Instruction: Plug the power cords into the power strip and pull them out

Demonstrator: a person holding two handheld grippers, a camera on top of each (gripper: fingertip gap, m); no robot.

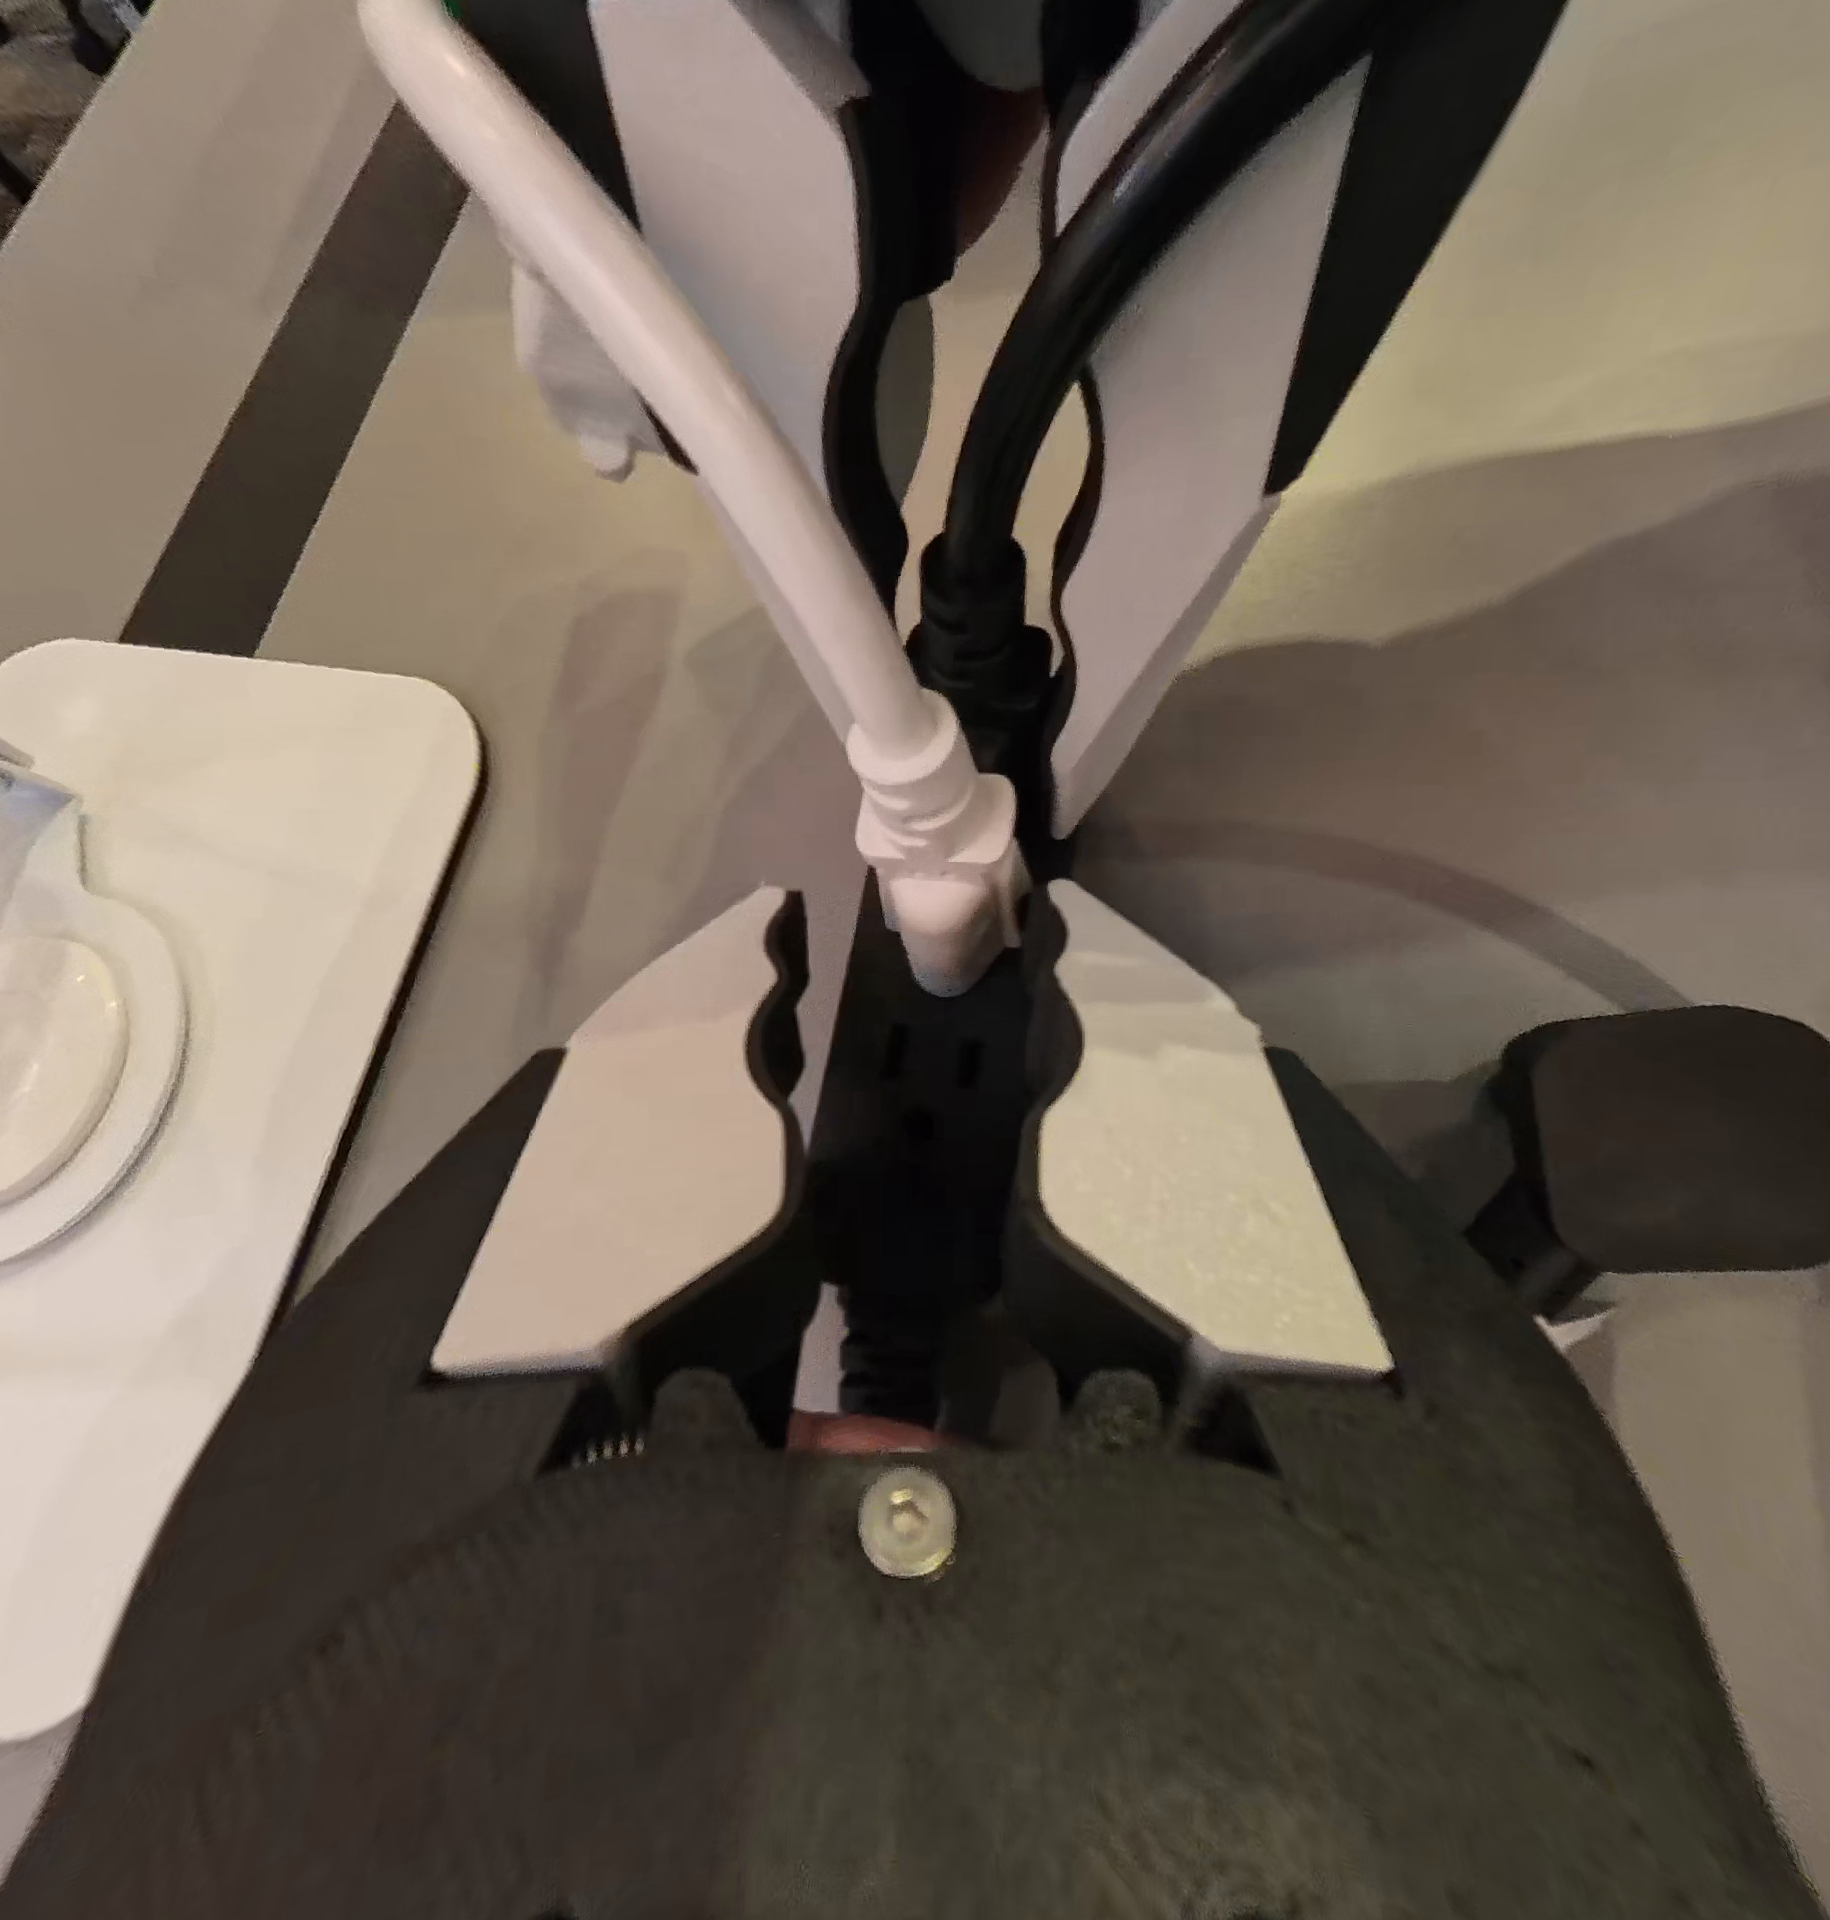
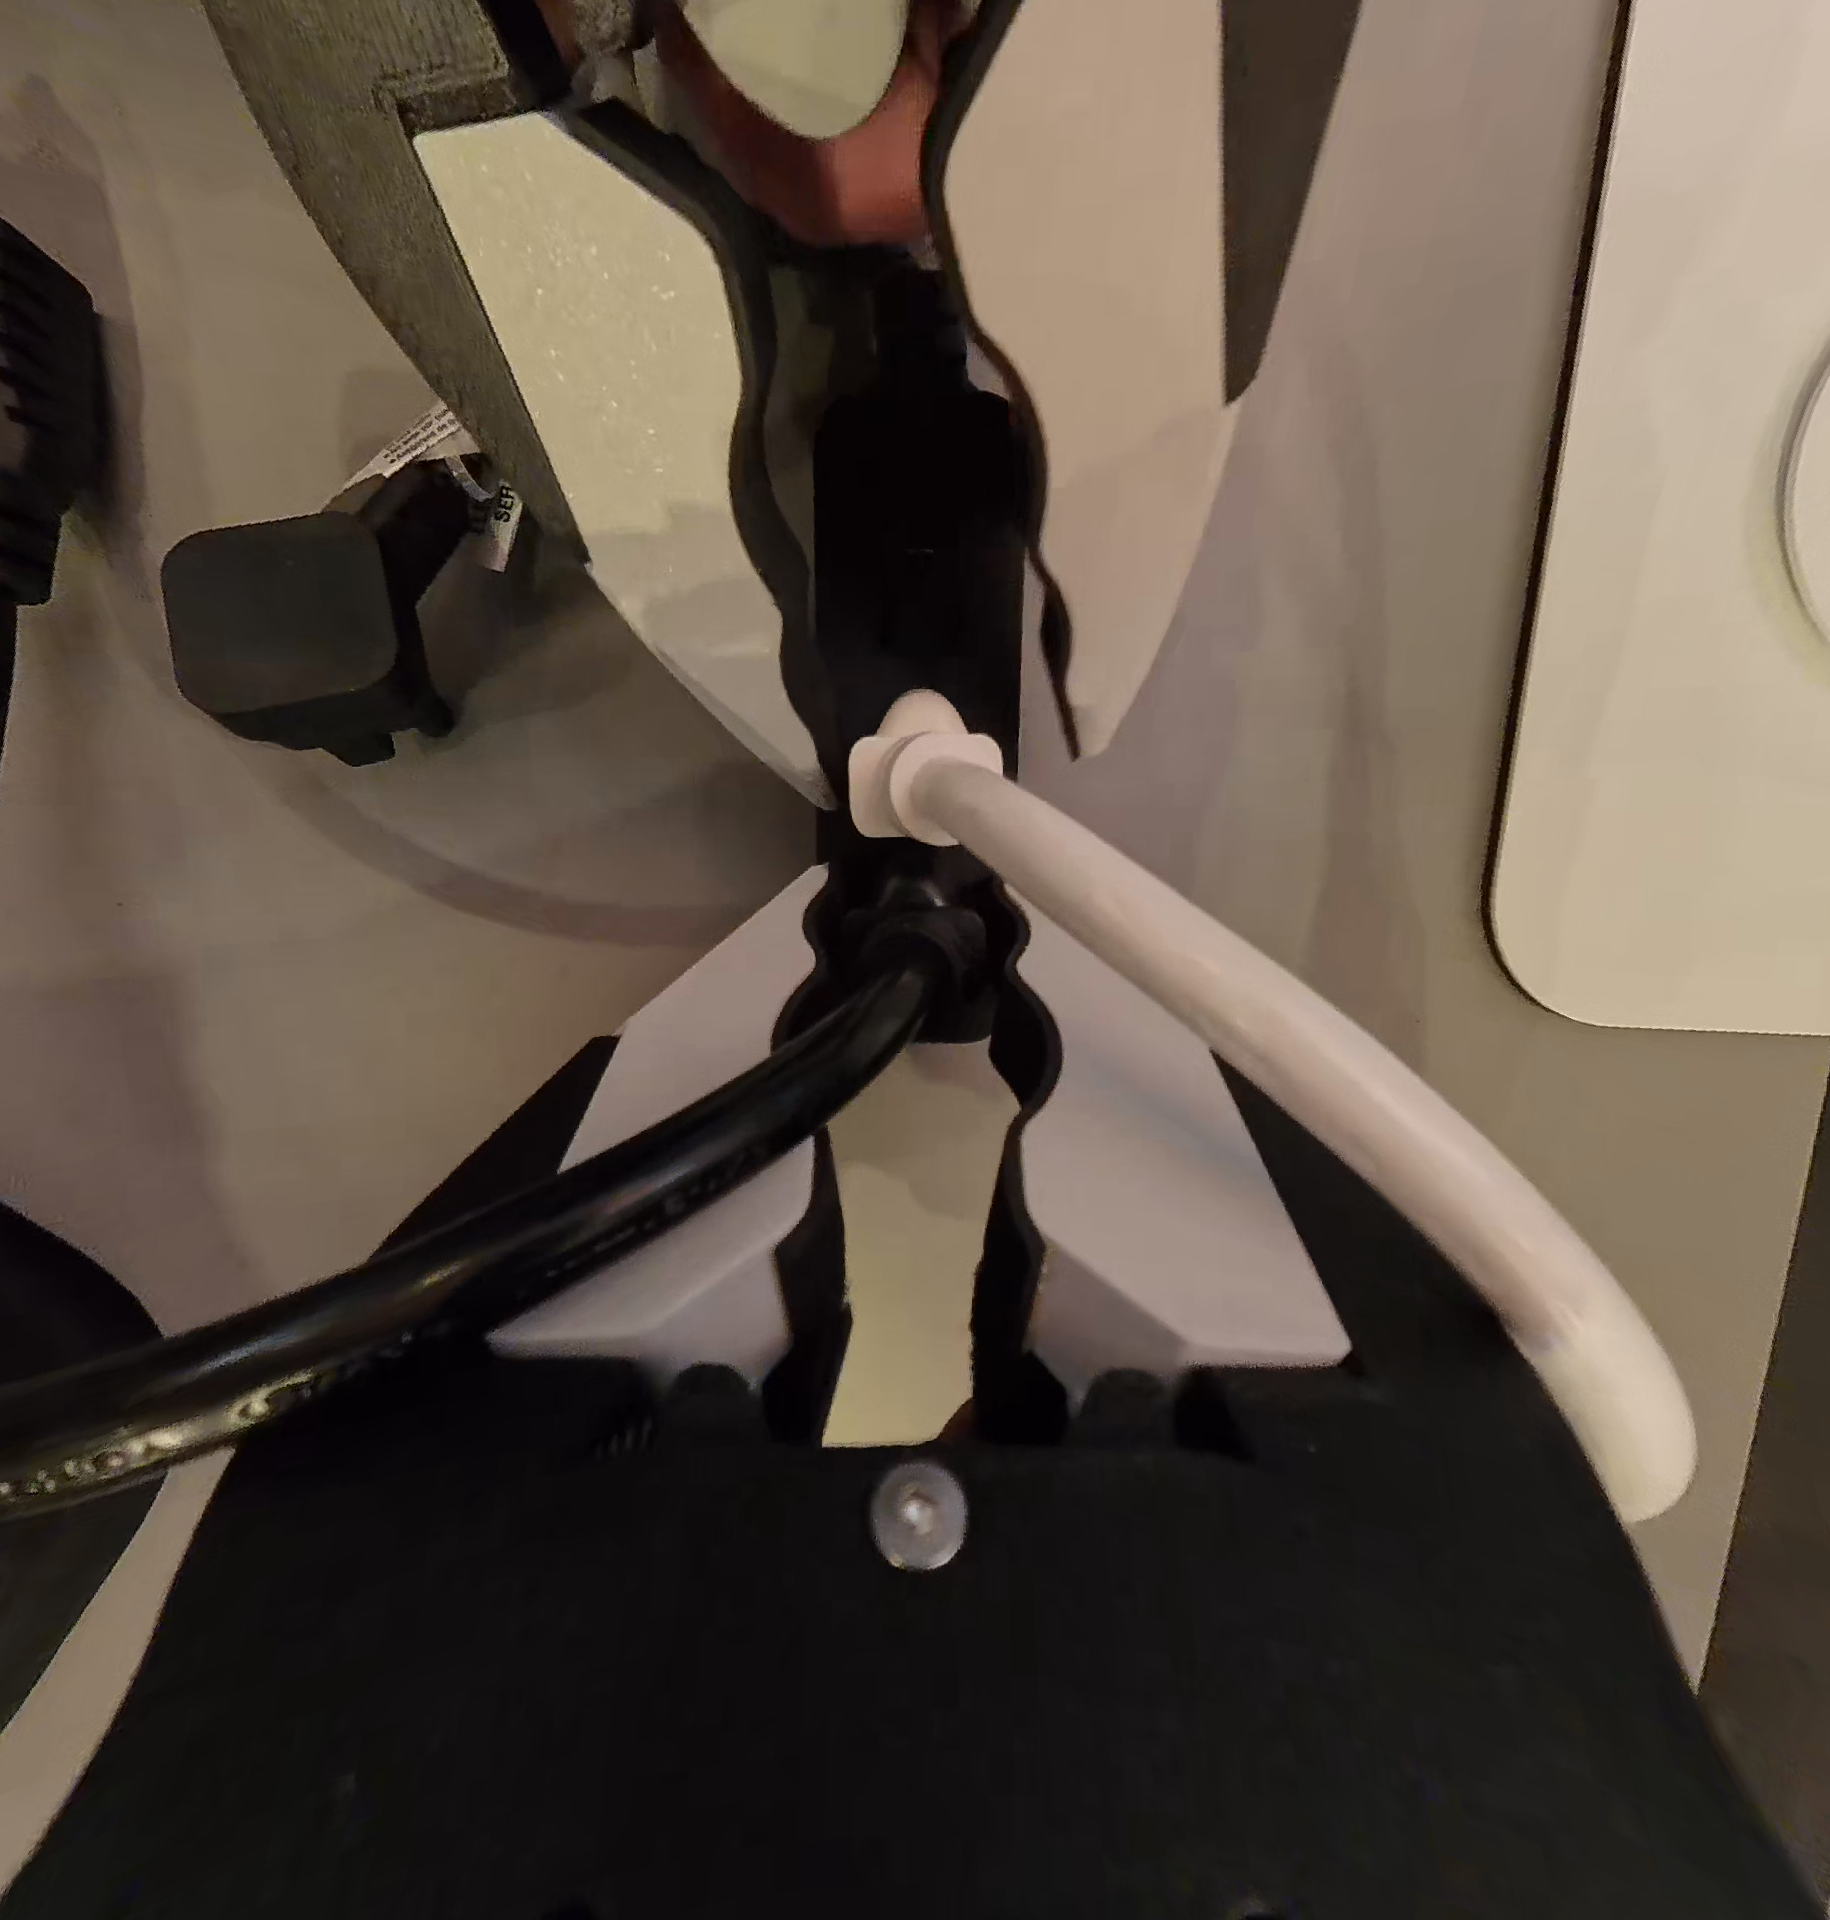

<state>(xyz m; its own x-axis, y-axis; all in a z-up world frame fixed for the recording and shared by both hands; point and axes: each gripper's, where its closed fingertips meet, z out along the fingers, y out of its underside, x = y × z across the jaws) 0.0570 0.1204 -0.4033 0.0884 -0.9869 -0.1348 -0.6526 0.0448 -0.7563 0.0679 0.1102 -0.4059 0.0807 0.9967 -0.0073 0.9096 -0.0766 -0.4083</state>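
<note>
My left gripper is shut on the black power strip, with one bare socket showing between its fingers. A white plug stands in the strip, and its white cord arcs up and away. My right gripper is shut on a black plug at the strip's end socket, just beyond the white plug. I cannot tell how deep the black plug sits. Its black cord runs off to the left. The strip shows between the left gripper's fingers.
A white tray carrying a clear glass item lies beside the strip; it also shows in the right wrist view. A loose black plug lies on the white table, also seen in the right wrist view. A ribbed black plug sits at the edge. My two grippers' fingertips are within a few centimetres of each other.
</note>
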